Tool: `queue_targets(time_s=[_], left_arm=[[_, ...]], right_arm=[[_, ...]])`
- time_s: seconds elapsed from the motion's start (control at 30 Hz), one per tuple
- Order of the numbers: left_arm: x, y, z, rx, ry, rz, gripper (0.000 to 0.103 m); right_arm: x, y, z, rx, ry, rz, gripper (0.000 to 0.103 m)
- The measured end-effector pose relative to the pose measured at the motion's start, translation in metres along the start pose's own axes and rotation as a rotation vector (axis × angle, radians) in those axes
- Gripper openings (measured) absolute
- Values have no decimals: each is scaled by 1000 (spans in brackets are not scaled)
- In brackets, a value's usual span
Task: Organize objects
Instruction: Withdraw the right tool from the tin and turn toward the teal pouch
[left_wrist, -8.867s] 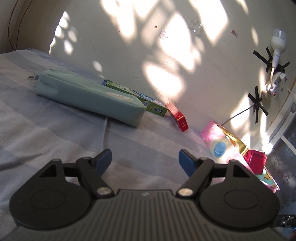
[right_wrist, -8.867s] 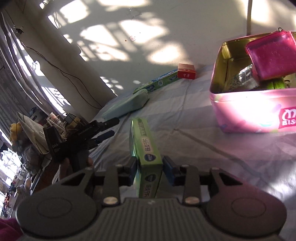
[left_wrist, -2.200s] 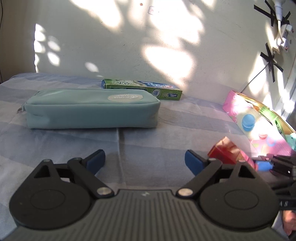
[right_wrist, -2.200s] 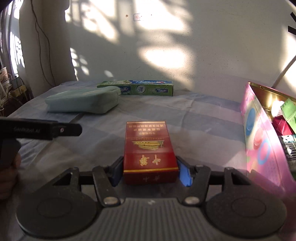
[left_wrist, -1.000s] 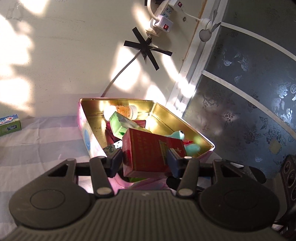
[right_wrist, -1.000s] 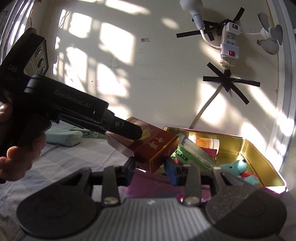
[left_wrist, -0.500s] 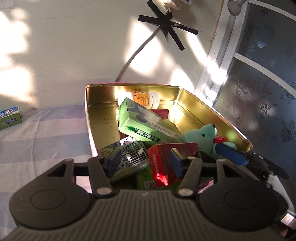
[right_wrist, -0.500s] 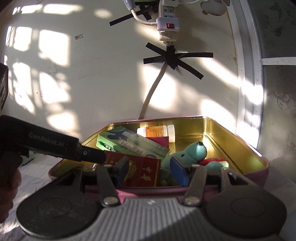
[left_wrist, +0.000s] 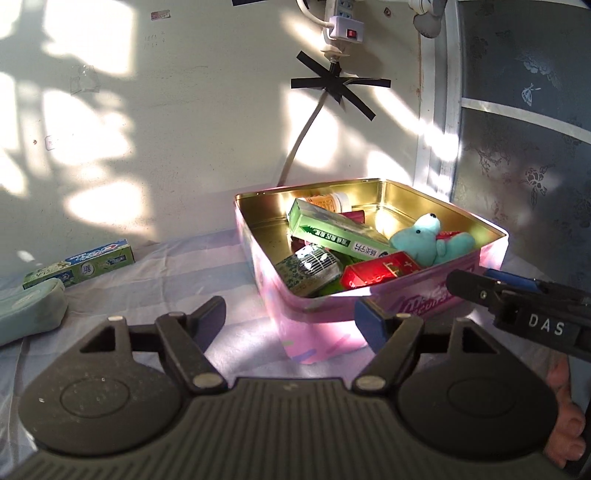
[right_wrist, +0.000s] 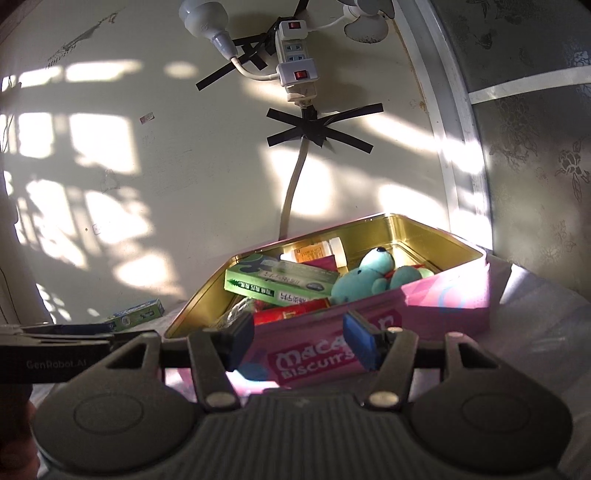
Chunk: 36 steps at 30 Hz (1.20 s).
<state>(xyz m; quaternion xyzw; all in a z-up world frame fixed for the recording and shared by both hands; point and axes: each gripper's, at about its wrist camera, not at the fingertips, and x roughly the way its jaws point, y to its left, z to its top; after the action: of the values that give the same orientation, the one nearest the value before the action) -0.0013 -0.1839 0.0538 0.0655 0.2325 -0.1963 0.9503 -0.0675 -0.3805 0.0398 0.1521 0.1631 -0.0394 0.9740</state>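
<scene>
Hard, low sunlight falls in patches on the wall (left_wrist: 155, 122) ahead of me, broken by a window-grid shadow in both views. The gold inside of the tin (left_wrist: 406, 199) glares back warmly, and its pink side throws a rosy glow onto the striped sheet (left_wrist: 184, 273). My gripper bodies sit dark and backlit at the bottom. Straight lines bow toward the edges. Both views are fairly sharp, slightly soft at the rims.

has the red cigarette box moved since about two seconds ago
Yes. It sat on the striped bedsheet between the right gripper's pads; now the red box lies inside the pink tin, beside the green carton.
</scene>
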Motion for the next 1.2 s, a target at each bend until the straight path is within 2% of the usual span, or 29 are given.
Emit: queue_targets(time_s=[0.17,0.57,0.97,1.2], left_arm=[[-7,11,-26,-33,38,29,79],[-18,40,-73,-62,73,116,80],[-26,49,-85,-74,34,116,81],[-28,52,-86,-93,18,115,81]], right_arm=[[-11,16,-25,37,48,-6,56],[-24,57,-50,-48,73,-3,57],[-22,71,-71,-63,107,-17,59],[-27,74,-73,-83,68,-12,60]])
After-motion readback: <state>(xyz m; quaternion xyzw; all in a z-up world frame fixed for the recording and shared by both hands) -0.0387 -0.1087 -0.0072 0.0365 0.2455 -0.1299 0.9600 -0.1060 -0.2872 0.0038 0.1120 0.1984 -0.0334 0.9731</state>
